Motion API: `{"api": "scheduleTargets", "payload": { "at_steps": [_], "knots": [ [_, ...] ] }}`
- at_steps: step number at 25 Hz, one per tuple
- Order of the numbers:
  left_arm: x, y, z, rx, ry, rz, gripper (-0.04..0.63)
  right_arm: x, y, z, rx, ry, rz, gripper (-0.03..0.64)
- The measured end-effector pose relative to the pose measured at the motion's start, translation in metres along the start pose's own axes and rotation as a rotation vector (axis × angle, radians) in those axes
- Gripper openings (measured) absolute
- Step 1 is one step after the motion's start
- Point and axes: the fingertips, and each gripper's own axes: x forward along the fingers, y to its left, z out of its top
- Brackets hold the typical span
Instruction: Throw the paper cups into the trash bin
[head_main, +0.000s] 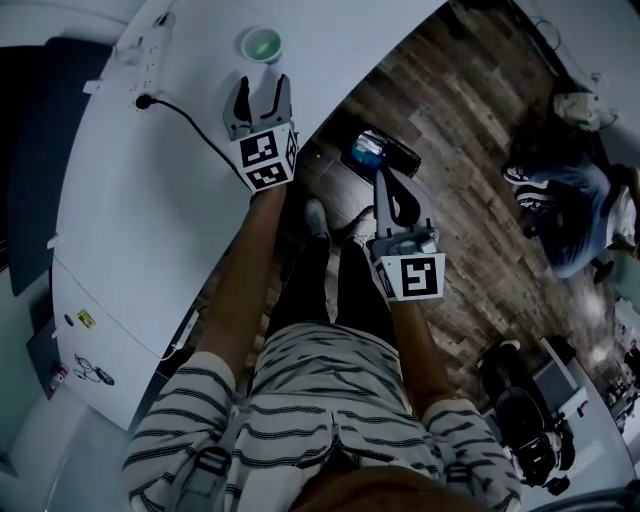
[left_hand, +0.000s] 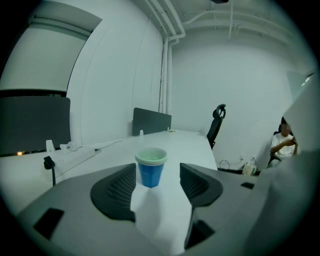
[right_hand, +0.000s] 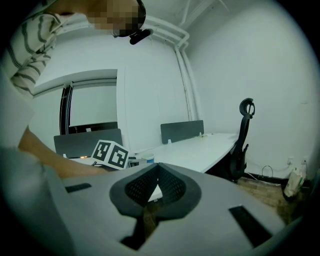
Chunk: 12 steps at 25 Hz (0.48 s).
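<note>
A blue paper cup (head_main: 260, 45) with a pale rim stands upright on the white table (head_main: 130, 210). My left gripper (head_main: 261, 88) is just short of it, open. In the left gripper view the cup (left_hand: 151, 167) stands a little beyond the two dark pads (left_hand: 117, 190), untouched. My right gripper (head_main: 384, 180) hangs over the wooden floor beside the table's edge, shut with nothing in it; its pads (right_hand: 172, 185) meet at the tips. Just beyond it on the floor sits a dark trash bin (head_main: 405, 155) with something blue inside.
A white power strip (head_main: 140, 55) and its black cable (head_main: 190, 120) lie on the table left of the cup. A seated person (head_main: 575, 215) is at the far right of the floor. A black office chair (left_hand: 216, 122) stands past the table's far end.
</note>
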Motion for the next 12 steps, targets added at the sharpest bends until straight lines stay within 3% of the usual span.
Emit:
{"api": "scheduleTargets", "payload": {
  "at_steps": [8,12],
  "knots": [
    [0.032,0.012,-0.01,0.024,0.05,0.016,0.305,0.005,0.001,-0.01,0.005,0.019,-0.002,0.009],
    [0.045,0.018,-0.016,-0.002,0.075,0.025,0.318,0.006,0.001,-0.012,0.003,0.029,-0.002,0.008]
  ]
}}
